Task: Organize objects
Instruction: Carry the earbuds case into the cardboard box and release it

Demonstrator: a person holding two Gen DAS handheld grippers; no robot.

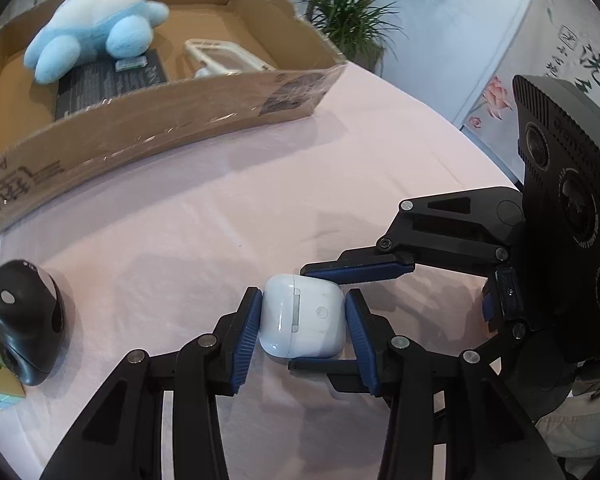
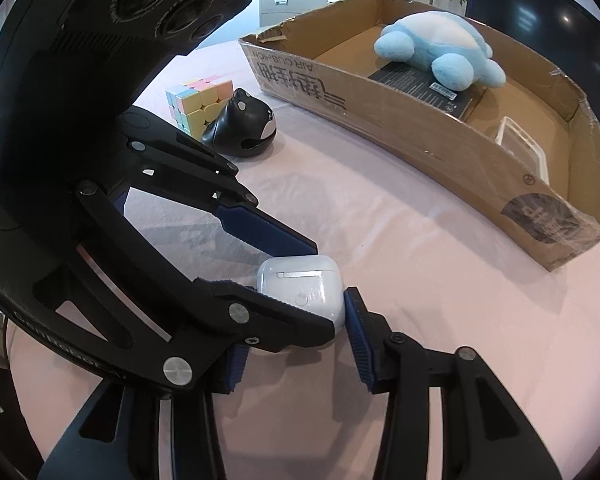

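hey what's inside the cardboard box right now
Inside the cardboard box lies a blue plush turtle resting partly on a flat black package, plus a white-framed clear case beside them. The box's near wall hides part of the case.

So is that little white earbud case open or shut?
Shut: the earbud case lies on the pink tablecloth with its lid seam closed, no gap showing.

White earbud case (image 2: 300, 294) on pink tablecloth (image 2: 400, 280), pinched between blue pads of right gripper (image 2: 296, 344) and crossed by left gripper (image 2: 288, 284), cardboard box (image 2: 420, 136) beyond holding blue plush turtle (image 2: 440, 50), pastel cube (image 2: 200, 98) beside black mouse (image 2: 242, 130).
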